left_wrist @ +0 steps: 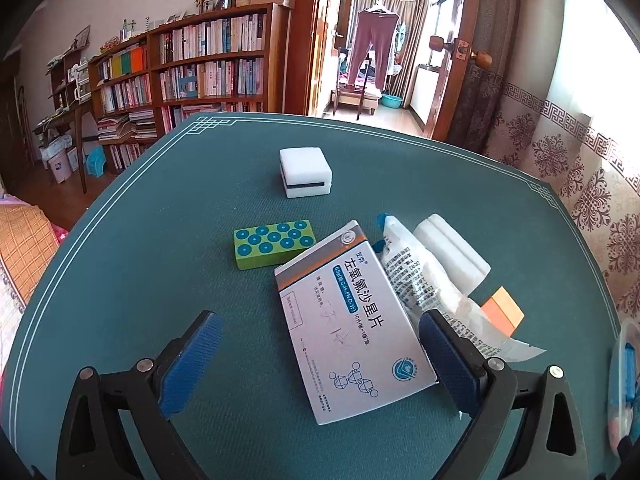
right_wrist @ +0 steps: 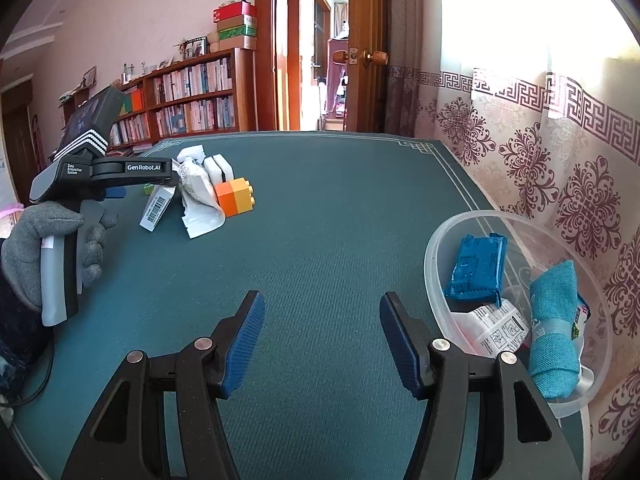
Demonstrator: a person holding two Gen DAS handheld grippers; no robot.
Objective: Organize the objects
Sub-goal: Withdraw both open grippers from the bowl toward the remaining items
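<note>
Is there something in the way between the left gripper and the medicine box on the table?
Nothing visible. The left gripper is open and the medicine box lies already between its fingers. The white printed packet only touches the box's right edge.

A table covered in teal textured cloth (left_wrist: 120, 280) carries the items. Directly on it: a white foam cube (left_wrist: 306, 172), a green dotted rectangular block (left_wrist: 274, 242), a white printed medicine box (left_wrist: 352, 320), and a clear plastic tub (right_wrist: 436, 248).
</note>
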